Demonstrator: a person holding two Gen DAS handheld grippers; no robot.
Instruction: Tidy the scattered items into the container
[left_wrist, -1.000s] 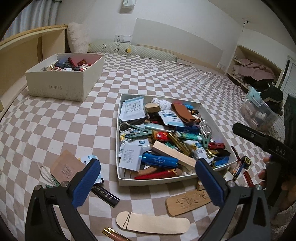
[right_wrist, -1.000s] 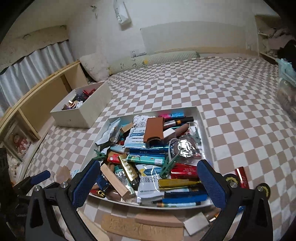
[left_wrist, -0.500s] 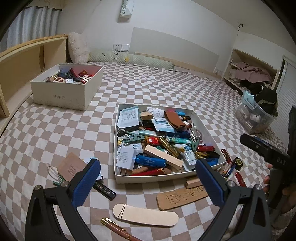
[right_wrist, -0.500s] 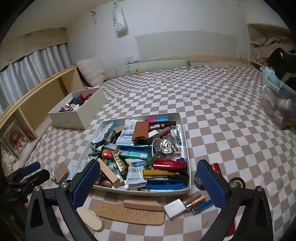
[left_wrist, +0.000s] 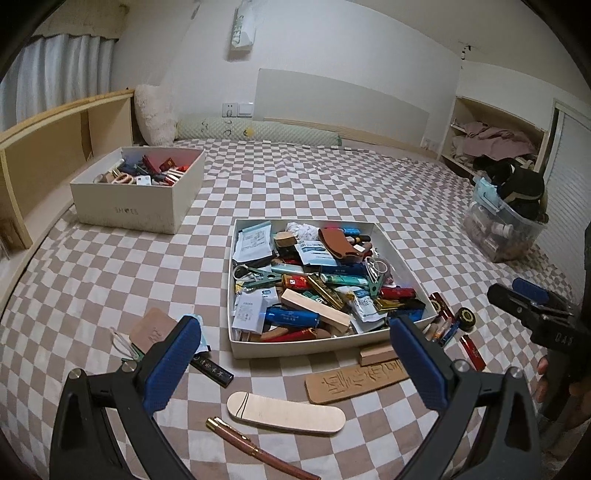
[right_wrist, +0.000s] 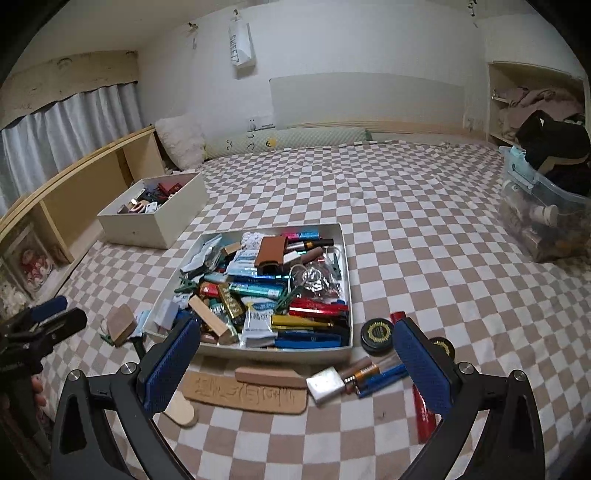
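Observation:
A shallow white tray (left_wrist: 295, 347) (right_wrist: 347, 258) packed with small items sits on the checkered bed. Loose items lie in front of it: a carved wooden plaque (left_wrist: 356, 378) (right_wrist: 245, 395), a pale wooden stick (left_wrist: 286, 408) (right_wrist: 181, 406), a copper pen (left_wrist: 258, 450), a black bar (left_wrist: 212, 367), a wooden block (left_wrist: 376, 355) (right_wrist: 271, 376), a silver lighter (right_wrist: 327, 384), round black tins (right_wrist: 376, 332), red tubes (right_wrist: 423, 410). My left gripper (left_wrist: 295, 362) and right gripper (right_wrist: 295, 365) are both open and empty, held above these items.
A white shoebox (left_wrist: 125, 206) (right_wrist: 147, 221) with items stands at the back left by a wooden headboard shelf (left_wrist: 44, 147). A clear bin (right_wrist: 543, 221) with clothes stands at the right. A tan tag and packets (left_wrist: 153, 330) lie left of the tray.
Both grippers have pulled back and risen away from the tray, so more of the bed and the loose items in front now show. Both stay open.

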